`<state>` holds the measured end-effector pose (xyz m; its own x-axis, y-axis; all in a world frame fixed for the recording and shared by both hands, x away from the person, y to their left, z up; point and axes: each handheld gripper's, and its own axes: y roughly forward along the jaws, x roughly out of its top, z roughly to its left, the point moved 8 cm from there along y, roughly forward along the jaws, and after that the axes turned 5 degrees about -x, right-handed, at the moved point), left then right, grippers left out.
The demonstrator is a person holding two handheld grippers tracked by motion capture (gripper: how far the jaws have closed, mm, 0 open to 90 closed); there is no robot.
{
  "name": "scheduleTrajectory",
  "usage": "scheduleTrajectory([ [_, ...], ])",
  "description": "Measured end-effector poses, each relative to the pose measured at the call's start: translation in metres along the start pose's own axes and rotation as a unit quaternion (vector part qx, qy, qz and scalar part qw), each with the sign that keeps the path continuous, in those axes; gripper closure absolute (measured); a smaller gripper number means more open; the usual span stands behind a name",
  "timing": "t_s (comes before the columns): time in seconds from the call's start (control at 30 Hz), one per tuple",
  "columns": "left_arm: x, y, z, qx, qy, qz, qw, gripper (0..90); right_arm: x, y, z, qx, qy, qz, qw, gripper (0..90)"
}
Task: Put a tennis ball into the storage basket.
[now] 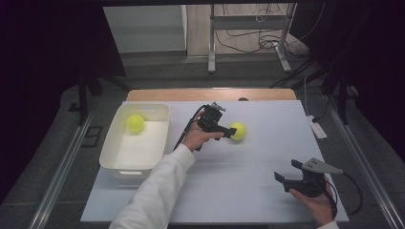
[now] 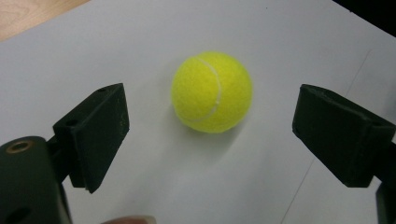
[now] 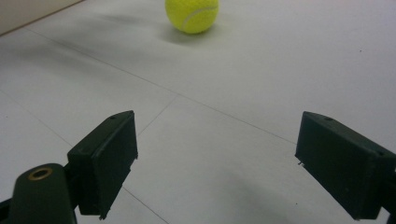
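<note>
High view: left gripper [image 1: 229,132] held level over the middle of the white table [image 1: 267,200], jaws aimed toward the picture's right, straight at a yellow tennis ball [image 1: 238,131] lying on the bare surface. Tips just short of the ball or right at its near side; cannot tell which from above. Second tennis ball [image 1: 135,123] resting in the far corner of a white bin [image 1: 111,152] at the table's left edge, well apart from the first.

Left gripper view: jaws spread wide, ball [image 2: 212,92] centred in the gap but farther out than the pads, nothing touching it. Round body, so no long axis to speak of; white seam curving from the top down the right-hand side, facing the camera.

Right gripper [image 1: 286,177] near the table's front right corner, in the person's right hand [image 1: 317,202], grey three-cornered plate on top, pointed toward the picture's left and a little away. Right gripper view: jaws wide apart with bare table between them, same ball [image 3: 192,15] far off at the upper edge.
</note>
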<state>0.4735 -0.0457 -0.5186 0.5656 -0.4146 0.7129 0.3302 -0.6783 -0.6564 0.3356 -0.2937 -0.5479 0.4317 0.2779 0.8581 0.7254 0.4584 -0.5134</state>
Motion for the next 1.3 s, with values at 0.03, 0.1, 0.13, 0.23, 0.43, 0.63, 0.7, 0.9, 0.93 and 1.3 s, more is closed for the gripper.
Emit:
scheduleTrajectory([
  [0.03,0.0,0.001,0.001,0.001,-0.001,0.001,1.0,11.7,0.0,0.0,0.0,0.0,0.0,0.0,1.0,13.0],
  [0.1,0.0,0.002,0.002,0.002,-0.003,0.0,1.0,11.7,0.0,0.0,0.0,-0.001,0.001,-0.001,1.0,13.0],
  [0.13,0.0,0.002,0.002,0.002,-0.003,0.0,1.0,11.7,0.0,0.0,0.0,-0.001,0.001,-0.001,1.0,13.0],
  [0.23,0.001,0.004,0.002,0.0,-0.004,0.0,1.0,11.6,0.0,0.0,0.0,0.0,0.001,0.0,1.0,13.0],
  [0.43,0.001,0.01,0.002,-0.004,-0.004,0.002,1.0,11.3,0.0,0.0,0.0,0.001,0.002,0.0,1.0,13.0],
  [0.63,0.005,0.018,0.002,-0.004,-0.002,0.005,1.0,10.8,-0.001,-0.001,0.001,0.0,-0.001,0.001,1.0,13.0],
  [0.7,0.006,0.02,0.002,-0.005,-0.002,0.007,1.0,10.8,-0.001,-0.001,0.0,0.0,0.001,0.0,1.0,13.0],
  [0.9,0.006,0.025,0.002,-0.003,-0.003,0.012,0.9999,10.2,-0.002,-0.002,-0.001,0.001,0.003,-0.001,1.0,13.0],
  [0.93,0.006,0.025,0.002,-0.003,-0.003,0.012,0.9999,10.2,-0.002,-0.002,-0.001,0.001,0.003,-0.001,1.0,13.0],
  [1.3,0.008,0.037,0.004,-0.006,-0.009,0.015,0.9998,8.9,-0.001,-0.003,-0.001,0.0,0.003,-0.003,1.0,13.0],
])
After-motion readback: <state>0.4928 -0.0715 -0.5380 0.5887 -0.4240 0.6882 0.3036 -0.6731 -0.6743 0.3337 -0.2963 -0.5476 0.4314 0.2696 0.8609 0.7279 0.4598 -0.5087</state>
